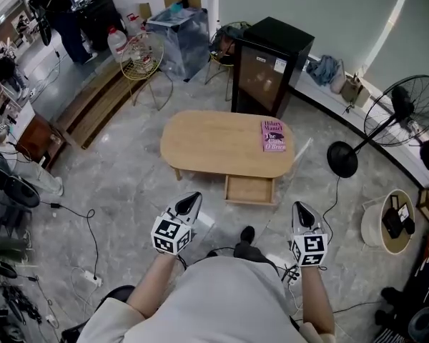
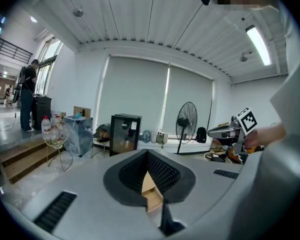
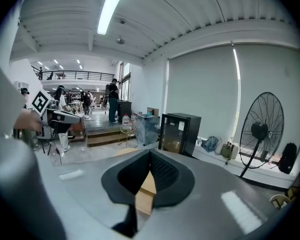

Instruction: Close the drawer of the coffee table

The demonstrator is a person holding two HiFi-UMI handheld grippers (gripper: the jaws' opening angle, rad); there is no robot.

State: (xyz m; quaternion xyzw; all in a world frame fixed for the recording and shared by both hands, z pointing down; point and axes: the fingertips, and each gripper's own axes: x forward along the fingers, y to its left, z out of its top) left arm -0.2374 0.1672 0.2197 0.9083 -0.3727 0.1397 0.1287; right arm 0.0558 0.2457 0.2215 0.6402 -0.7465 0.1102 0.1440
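Observation:
An oval wooden coffee table (image 1: 214, 143) stands on the marble floor, its drawer (image 1: 250, 189) pulled out toward me on the near side. My left gripper (image 1: 191, 201) hangs shut and empty, short of the table's near-left edge. My right gripper (image 1: 301, 211) is shut and empty too, right of the drawer and nearer to me. In the left gripper view the shut jaws frame a sliver of the wooden drawer (image 2: 151, 194), and the right gripper (image 2: 225, 130) shows at the right. In the right gripper view the drawer (image 3: 145, 194) shows between the shut pads (image 3: 162, 176), with the left gripper (image 3: 60, 115) at the left.
A pink book (image 1: 273, 136) lies on the tabletop's right end. Behind the table stands a black cabinet (image 1: 268, 66). A floor fan (image 1: 393, 116) stands at the right, with a round basket (image 1: 390, 221) nearer me. Wooden steps (image 1: 93, 102), a wire stool (image 1: 143, 56) and floor cables (image 1: 79, 220) lie left.

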